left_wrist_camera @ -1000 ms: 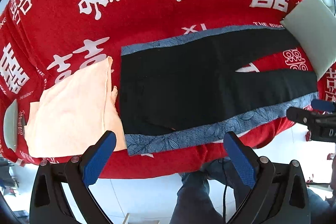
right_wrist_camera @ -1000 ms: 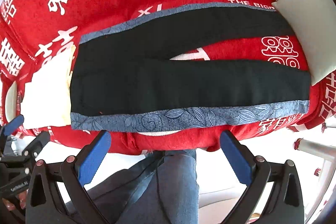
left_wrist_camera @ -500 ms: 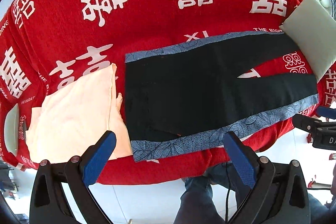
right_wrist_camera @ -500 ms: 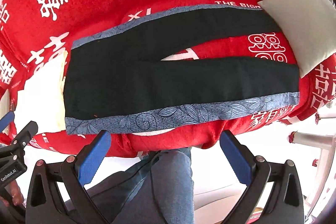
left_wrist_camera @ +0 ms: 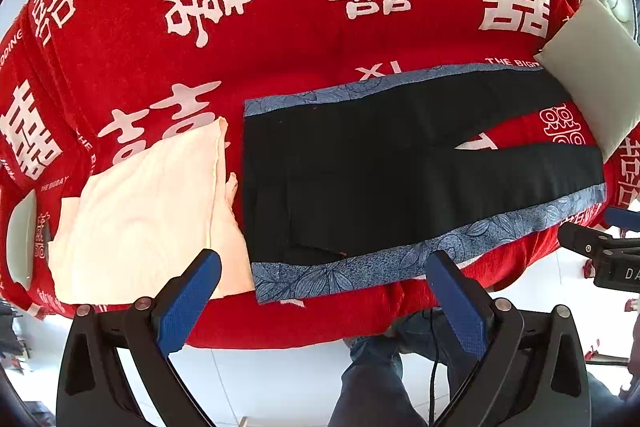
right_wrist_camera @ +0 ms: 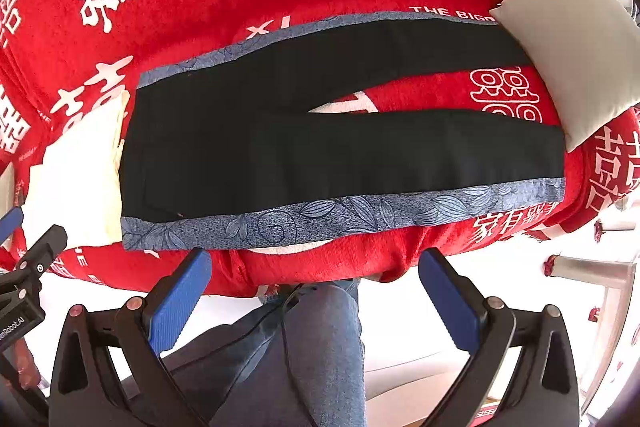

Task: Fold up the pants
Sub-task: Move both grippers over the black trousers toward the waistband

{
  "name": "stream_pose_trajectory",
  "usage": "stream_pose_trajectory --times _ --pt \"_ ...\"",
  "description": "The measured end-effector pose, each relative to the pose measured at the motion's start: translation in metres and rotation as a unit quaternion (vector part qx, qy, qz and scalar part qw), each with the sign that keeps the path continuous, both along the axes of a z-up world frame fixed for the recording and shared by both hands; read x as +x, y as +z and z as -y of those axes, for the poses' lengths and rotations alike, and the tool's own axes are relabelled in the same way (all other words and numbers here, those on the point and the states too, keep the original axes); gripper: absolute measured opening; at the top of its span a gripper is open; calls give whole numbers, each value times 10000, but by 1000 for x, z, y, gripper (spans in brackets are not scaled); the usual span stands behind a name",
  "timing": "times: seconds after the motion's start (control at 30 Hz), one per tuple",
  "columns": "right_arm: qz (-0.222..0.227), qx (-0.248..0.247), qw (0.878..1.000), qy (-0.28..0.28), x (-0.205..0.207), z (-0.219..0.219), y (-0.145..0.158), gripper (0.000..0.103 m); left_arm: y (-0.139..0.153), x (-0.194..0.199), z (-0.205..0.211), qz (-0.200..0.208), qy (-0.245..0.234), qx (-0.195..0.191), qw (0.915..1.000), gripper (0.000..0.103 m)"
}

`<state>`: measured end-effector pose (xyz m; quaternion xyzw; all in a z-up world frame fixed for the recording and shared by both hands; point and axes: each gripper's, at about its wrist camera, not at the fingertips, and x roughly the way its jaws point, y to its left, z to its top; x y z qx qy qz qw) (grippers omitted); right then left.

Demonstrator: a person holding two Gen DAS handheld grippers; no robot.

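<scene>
Black pants (left_wrist_camera: 380, 183) with blue leaf-patterned side stripes lie flat on the red bedspread (left_wrist_camera: 280, 39), waist to the left, legs spread apart to the right. They also show in the right wrist view (right_wrist_camera: 320, 147). My left gripper (left_wrist_camera: 320, 291) is open and empty, held above the bed's near edge by the waist end. My right gripper (right_wrist_camera: 316, 291) is open and empty, above the near edge by the near leg's blue stripe (right_wrist_camera: 360, 211).
A folded cream garment (left_wrist_camera: 140, 211) lies left of the pants' waist. A pale cushion (left_wrist_camera: 596, 67) sits at the leg ends on the right. White floor and the person's jeans (right_wrist_camera: 312, 347) are below the bed edge.
Both grippers have pulled back and up a little from the bed; the pants look smaller and farther away. The pants have not moved.
</scene>
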<state>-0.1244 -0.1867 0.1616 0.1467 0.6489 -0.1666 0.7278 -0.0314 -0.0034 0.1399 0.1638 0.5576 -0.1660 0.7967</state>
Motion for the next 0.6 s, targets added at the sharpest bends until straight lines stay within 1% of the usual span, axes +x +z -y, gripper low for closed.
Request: stream_pose_trajectory --times 0.2,0.4,0.6 --pt "0 -32 10000 -12 -3 1 1 103 0 1 -1 -28 -18 7 10000 103" --pt "-48 -68 10000 -53 -7 4 0 103 -4 -1 1 -143 1 -8 9999 103" --pt "-94 -126 9999 -15 -10 4 -1 103 -4 -2 4 -133 -62 -18 9999 103"
